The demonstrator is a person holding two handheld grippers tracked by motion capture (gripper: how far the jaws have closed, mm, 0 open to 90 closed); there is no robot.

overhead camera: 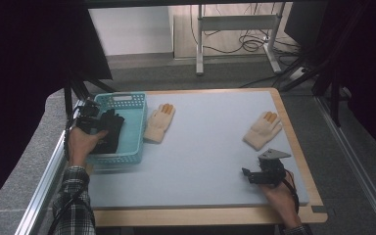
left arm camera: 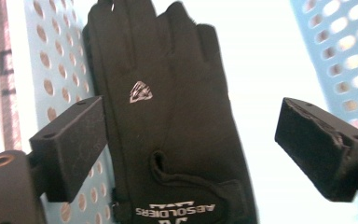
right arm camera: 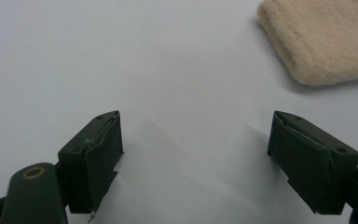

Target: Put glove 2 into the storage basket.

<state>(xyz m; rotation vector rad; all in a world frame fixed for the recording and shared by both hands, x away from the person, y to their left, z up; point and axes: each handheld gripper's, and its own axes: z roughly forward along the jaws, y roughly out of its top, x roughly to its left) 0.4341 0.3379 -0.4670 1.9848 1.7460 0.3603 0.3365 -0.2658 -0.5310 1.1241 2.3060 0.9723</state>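
A black glove (overhead camera: 110, 129) lies in the light blue basket (overhead camera: 136, 111) at the table's left. My left gripper (overhead camera: 89, 117) hovers over the basket's left side, open, with the black glove (left arm camera: 168, 121) lying between and beyond its jaws, which do not touch it. A cream glove with orange fingertips (overhead camera: 159, 122) lies just right of the basket. A second cream glove (overhead camera: 263, 129) lies at the right. My right gripper (overhead camera: 254, 175) stands open low over the bare table near the front right, the cuff of that cream glove (right arm camera: 321, 42) ahead of it.
The grey mat (overhead camera: 200, 147) covers a wooden table (overhead camera: 205, 215). The basket wall (left arm camera: 60, 70) with its holes runs close beside my left jaw. A metal table frame (overhead camera: 235, 29) and cables stand on the floor beyond.
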